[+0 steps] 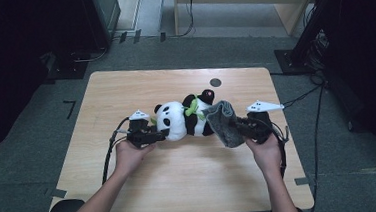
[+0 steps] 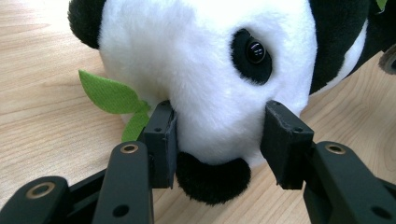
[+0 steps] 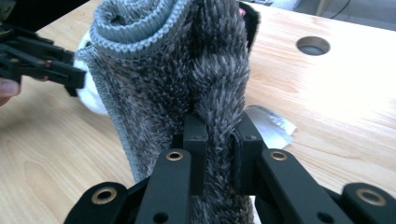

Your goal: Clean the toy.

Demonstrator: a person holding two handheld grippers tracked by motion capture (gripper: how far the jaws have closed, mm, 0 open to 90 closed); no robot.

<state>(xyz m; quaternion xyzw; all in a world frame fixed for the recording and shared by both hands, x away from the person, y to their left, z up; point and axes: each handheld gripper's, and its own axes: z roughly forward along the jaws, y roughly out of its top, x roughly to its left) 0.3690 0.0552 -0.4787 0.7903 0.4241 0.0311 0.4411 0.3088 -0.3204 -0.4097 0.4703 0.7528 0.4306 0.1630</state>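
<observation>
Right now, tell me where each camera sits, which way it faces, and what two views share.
High view: above the person's side, looking forward and down on the wooden table; both forearms enter from below, left tool and right tool.
Left gripper view: rides the left tool, looking along its jaws, which clasp the plush panda at its head.
Right gripper view: rides the right tool, jaws shut on the grey cloth, facing the left tool.
Shared: the panda shows in the high and left gripper views.

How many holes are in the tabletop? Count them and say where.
1: a round dark hole near the table's far edge, beyond the panda's feet; the toy could hide others.
</observation>
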